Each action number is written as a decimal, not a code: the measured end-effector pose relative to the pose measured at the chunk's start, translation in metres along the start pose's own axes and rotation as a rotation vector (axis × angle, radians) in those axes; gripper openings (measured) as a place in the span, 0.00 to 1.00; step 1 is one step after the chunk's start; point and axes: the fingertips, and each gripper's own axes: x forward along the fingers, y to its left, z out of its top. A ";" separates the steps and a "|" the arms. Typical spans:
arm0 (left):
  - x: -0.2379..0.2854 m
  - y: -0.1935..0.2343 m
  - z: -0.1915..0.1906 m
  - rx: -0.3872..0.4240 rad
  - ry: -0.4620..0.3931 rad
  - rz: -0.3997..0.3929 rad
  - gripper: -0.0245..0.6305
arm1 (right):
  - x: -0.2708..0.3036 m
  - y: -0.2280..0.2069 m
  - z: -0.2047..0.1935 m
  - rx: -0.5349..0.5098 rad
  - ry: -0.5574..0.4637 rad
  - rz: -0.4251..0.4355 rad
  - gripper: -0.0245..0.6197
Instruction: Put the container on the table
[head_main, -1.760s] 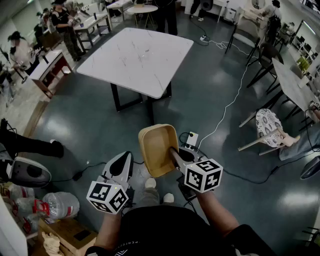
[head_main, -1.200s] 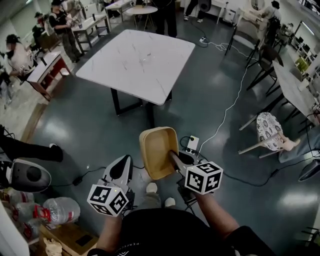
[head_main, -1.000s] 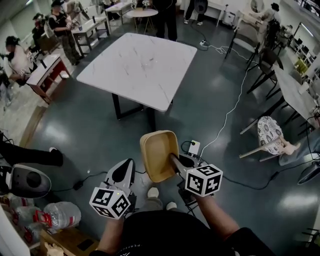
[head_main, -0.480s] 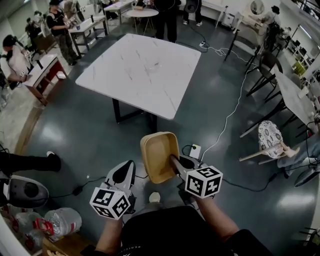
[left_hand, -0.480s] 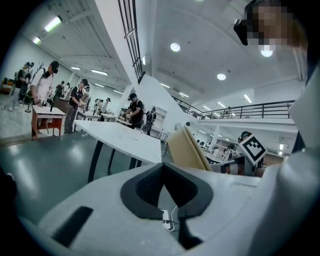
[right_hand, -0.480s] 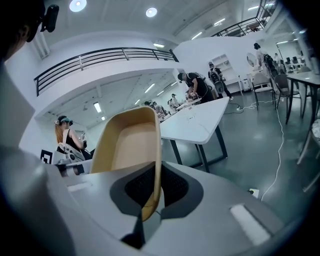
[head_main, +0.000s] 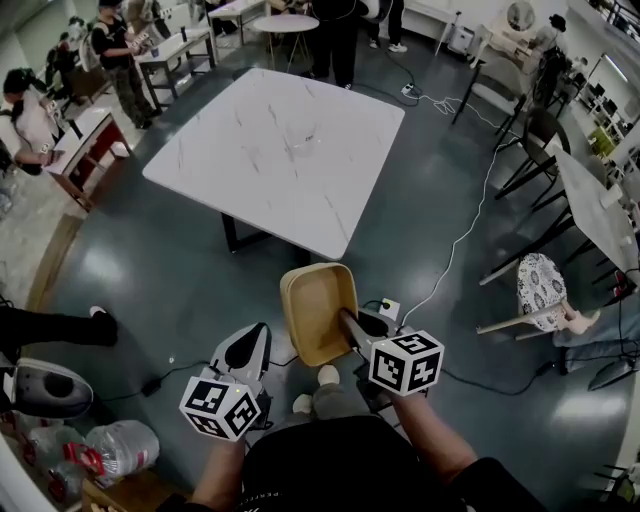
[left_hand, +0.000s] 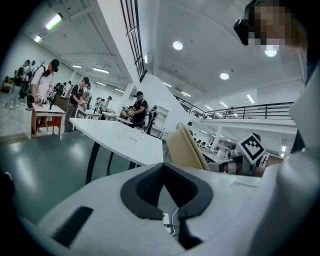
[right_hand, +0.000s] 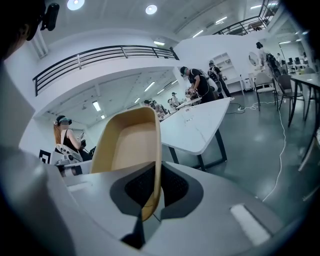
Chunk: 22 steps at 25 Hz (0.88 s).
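Observation:
A tan, tub-shaped container (head_main: 315, 305) hangs tilted above the dark floor, short of the white marble table (head_main: 275, 150). My right gripper (head_main: 346, 320) is shut on its right wall; in the right gripper view that wall (right_hand: 150, 165) runs down between the black pads of my right gripper (right_hand: 151, 192), with the table (right_hand: 200, 125) beyond. My left gripper (head_main: 244, 345) is beside the container on the left, apart from it, shut on nothing. In the left gripper view, my left gripper (left_hand: 165, 170) points past the container (left_hand: 185, 147) at the table (left_hand: 120, 140).
A clear glass (head_main: 298, 133) stands on the table. A white power strip (head_main: 388, 283) and its cable (head_main: 460, 215) lie on the floor to the right, near a patterned chair (head_main: 540, 280). People stand at desks behind and left of the table. Water bottles (head_main: 125, 440) sit at bottom left.
The table has come nearer in the head view, and the floor clutter has slid back. Both grippers keep the same pose, the right one still holding the container.

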 end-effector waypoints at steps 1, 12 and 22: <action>0.007 -0.001 0.003 0.001 -0.002 0.003 0.02 | 0.002 -0.006 0.006 -0.002 0.001 0.004 0.06; 0.075 -0.015 0.028 0.038 -0.001 0.035 0.02 | 0.019 -0.059 0.055 -0.022 0.009 0.044 0.06; 0.106 -0.019 0.032 0.042 0.001 0.067 0.02 | 0.029 -0.093 0.074 -0.032 0.026 0.056 0.06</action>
